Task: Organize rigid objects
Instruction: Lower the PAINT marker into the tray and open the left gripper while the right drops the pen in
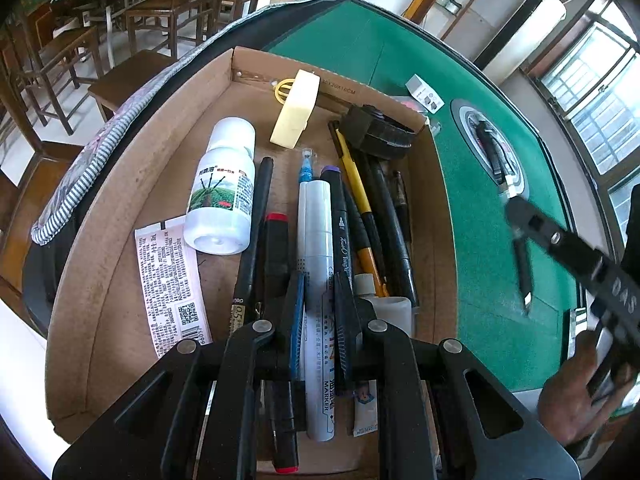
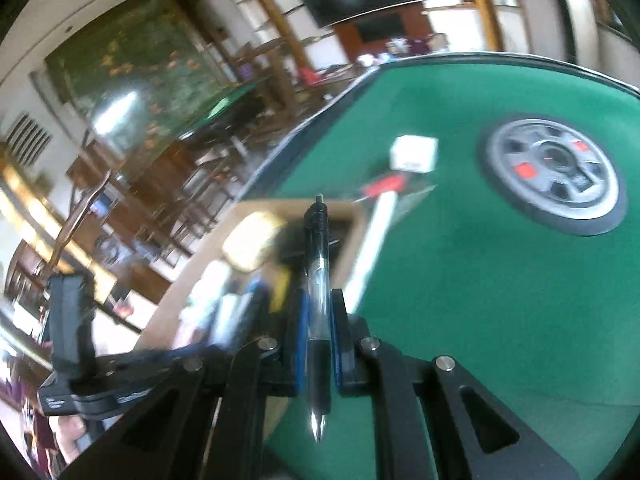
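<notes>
Cardboard box [image 1: 120, 208], cylindrical white marker [image 1: 316, 264], clear-barrelled pen [image 2: 318, 280]

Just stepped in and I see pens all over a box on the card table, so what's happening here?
A person is sorting stationery into a shallow brown cardboard box on the green felt table. The left gripper is closed on a white paint marker among the pens lined up inside the box. The right gripper is clamped on a clear-barrelled black ballpoint pen above the felt beside the box. A white plastic bottle lies in the box.
</notes>
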`<state>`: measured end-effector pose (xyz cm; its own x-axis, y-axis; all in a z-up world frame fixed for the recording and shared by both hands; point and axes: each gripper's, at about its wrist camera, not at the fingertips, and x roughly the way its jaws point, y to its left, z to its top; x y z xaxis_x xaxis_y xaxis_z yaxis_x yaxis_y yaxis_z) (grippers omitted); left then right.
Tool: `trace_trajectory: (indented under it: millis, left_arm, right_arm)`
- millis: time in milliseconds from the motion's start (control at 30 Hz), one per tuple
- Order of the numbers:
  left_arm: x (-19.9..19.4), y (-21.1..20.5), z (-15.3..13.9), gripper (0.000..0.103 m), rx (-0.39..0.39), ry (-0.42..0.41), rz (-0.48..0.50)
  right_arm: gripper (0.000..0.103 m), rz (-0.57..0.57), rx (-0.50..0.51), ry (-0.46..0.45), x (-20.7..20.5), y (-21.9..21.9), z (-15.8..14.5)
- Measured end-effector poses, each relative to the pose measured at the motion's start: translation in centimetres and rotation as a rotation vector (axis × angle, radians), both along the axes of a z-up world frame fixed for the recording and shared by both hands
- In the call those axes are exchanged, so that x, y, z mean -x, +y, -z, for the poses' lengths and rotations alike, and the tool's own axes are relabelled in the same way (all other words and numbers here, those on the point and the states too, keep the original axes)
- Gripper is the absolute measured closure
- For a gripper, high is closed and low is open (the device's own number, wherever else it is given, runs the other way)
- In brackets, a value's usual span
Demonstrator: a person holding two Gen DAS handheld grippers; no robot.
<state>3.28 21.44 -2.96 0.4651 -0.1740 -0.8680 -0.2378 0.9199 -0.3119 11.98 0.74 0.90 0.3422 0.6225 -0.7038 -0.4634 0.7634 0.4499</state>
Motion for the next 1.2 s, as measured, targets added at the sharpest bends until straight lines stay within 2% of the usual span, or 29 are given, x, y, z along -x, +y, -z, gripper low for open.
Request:
trace_trajectory:
  millis: [100, 300, 467, 633, 900, 1000, 1067, 1133, 1200]
  left_arm:
    - [0.2, 0.3, 0.0, 0.089, 0.012, -0.001, -0.004]
    - [0.5, 0.6, 0.1, 0.089, 0.027, -0.007, -0.004]
    - [0.6, 0.9, 0.1, 0.089, 0.042, -0.006, -0.002]
    - [0.8, 1.0, 0.1, 0.089, 0.044, -0.007, 0.003]
    - [1.1, 0.7, -0.2, 0.089, 0.01, -0.013, 0.011]
    - [1.3, 0.2, -0.6, 0.089, -0.016, -0.018, 0.019]
    - [1.4, 0.0, -1.0, 0.081, -0.025, -0.029, 0.018]
    - [1.7, -0.4, -1.5, 0.063, -0.034, -0.047, 0.019]
    - [1.9, -0.9, -2.1, 0.061, -0.064, -0.066, 0.023]
  right_arm:
    - [0.095, -0.045, 0.003, 0.037, 0.0, 2.1, 1.0]
    - [0.094, -0.109, 0.026, 0.052, 0.6, 4.6, 2.1]
    - [0.094, -0.121, 0.102, 0.009, 1.4, 6.2, 2.4]
    - [0.094, -0.125, 0.144, 0.015, 1.2, 7.1, 3.0]
    - [0.093, -0.129, 0.116, 0.055, 1.3, 6.3, 3.2]
    - [0.093, -0.131, 0.072, 0.069, 1.3, 5.1, 2.6]
    - [0.093, -0.13, 0.04, 0.069, 1.3, 4.0, 2.0]
    - [0.091, -0.13, 0.002, 0.069, 1.1, 3.0, 1.4]
    - [0.079, -0.116, -0.031, 0.056, 1.0, 1.6, 0.6]
